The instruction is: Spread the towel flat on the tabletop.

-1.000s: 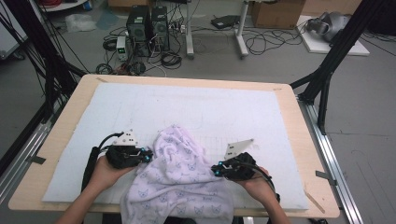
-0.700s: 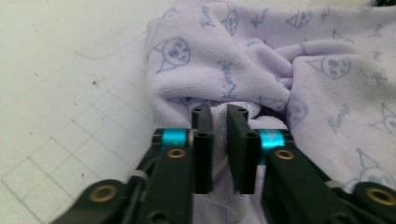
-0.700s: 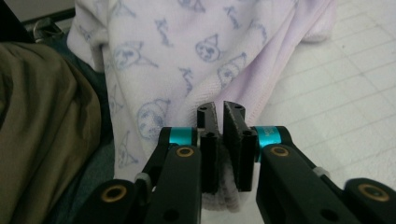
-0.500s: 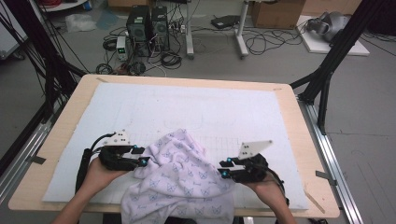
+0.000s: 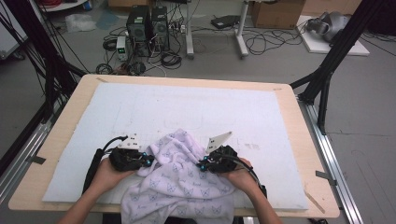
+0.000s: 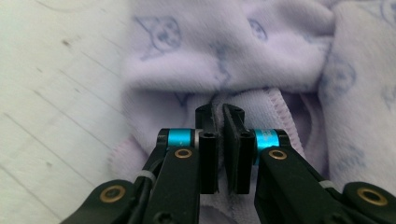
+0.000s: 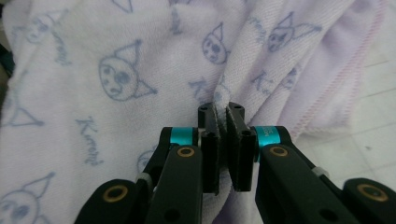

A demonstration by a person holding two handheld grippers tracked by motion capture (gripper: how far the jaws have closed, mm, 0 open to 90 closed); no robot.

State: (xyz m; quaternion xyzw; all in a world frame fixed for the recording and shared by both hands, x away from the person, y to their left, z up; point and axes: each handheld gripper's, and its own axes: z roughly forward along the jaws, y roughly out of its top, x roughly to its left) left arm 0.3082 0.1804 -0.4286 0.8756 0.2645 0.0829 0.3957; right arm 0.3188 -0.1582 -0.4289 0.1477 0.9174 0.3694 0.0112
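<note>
— Both hand-held grippers have just been closing?
— Yes: left hand-held gripper [image 6: 221,109] and right hand-held gripper [image 7: 221,108] now clamp folds of the lilac towel [image 5: 180,179], bunched at the bench's [image 5: 299,100] near edge, ready for spreading

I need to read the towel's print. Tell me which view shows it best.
The right gripper view: the towel is close and sharp, with faces and lettering legible. The left gripper view shows its print blurred and fainter. The high view shows the whole towel, its motifs tiny.
</note>
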